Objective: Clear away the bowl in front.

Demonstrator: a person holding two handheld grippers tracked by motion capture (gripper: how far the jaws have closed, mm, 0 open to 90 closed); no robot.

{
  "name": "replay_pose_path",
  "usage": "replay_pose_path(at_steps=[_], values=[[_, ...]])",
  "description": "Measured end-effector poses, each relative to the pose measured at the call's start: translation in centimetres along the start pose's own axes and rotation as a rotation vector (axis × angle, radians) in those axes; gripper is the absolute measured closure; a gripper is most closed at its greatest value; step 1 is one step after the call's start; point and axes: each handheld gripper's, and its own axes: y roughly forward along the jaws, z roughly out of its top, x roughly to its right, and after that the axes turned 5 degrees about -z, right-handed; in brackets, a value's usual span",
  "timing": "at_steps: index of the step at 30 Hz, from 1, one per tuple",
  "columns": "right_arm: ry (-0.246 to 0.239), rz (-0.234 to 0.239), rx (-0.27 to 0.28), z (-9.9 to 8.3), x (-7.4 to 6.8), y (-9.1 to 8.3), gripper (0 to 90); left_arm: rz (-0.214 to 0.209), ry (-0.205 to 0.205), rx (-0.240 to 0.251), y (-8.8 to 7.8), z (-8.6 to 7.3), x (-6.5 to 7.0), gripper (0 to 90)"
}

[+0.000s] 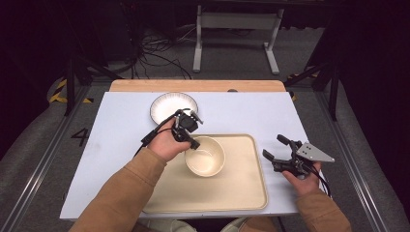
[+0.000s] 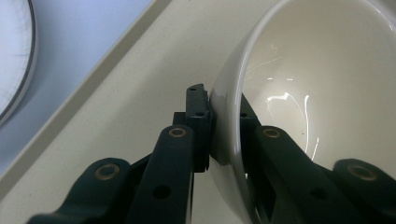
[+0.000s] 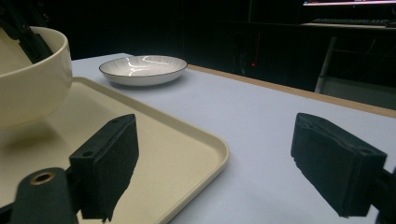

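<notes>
High view: the left gripper (image 1: 188,126) reaches in over the top-left part of a beige tray (image 1: 241,193) and grips the near-left rim of a cream bowl (image 1: 205,155). The bowl is over the tray's upper middle; from the right gripper view its base seems to rest on the tray with a shadow beneath, though I cannot tell for certain whether it touches. The left gripper view shows the grip closely: the jaws pinch the bowl's wall (image 2: 224,102), 1 jaw pressed on the outer side and the other inside the bowl, with the rim running between them. The bowl's glossy inside is bare there.

The right gripper (image 1: 279,153) is held just past the tray's right edge, above the pale blue desk (image 1: 121,121), well apart from the bowl. Its 2 jaws stand spread wide with nothing between them; the right gripper view confirms this, with the tray's rounded corner (image 3: 219,154) and bare desk lying in the gap between the pads.

A white plate with a dark rim line (image 1: 173,107) sits on the desk beyond the tray, just behind the left gripper. It also appears at the left edge of the left gripper view (image 2: 14,56) and farther off in the right gripper view (image 3: 142,69).
</notes>
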Motion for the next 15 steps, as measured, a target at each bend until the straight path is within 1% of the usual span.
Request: replay_pose_path(at_steps=[3, 4, 7, 8, 9, 11, 13, 15], values=[[0.0, 0.0, 0.0, 0.0, 0.0, 0.0, 15.4, -0.001, -0.013, -0.015, 0.4, -0.2, -0.1, 82.9], [0.0, 0.001, 0.0, 0.0, 0.0, 0.0, 15.4, 0.0, -0.009, -0.018, 0.6, -0.3, -0.3, 82.9], [0.001, 0.001, 0.0, 0.0, 0.0, 0.0, 15.5, 0.0, -0.023, -0.023, 1.0, -0.5, -0.4, 82.8], [0.001, 0.001, 0.0, 0.0, 0.0, 0.0, 15.5, -0.002, -0.017, -0.025, 1.2, -0.5, -0.5, 82.9], [0.001, 0.001, 0.0, 0.0, 0.0, 0.0, 15.5, 0.0, -0.022, -0.029, 1.3, -0.5, -0.5, 82.9], [0.0, 0.001, 0.0, 0.0, 0.0, 0.0, 15.5, -0.002, -0.02, -0.045, 1.7, -0.4, -0.4, 82.9], [0.001, 0.002, 0.0, 0.0, 0.0, 0.0, 15.5, -0.008, -0.023, -0.04, 1.9, -0.5, -0.5, 82.9], [0.001, 0.002, 0.0, 0.0, 0.0, 0.0, 15.5, -0.015, -0.021, -0.046, 2.1, -0.5, -0.5, 82.9]])
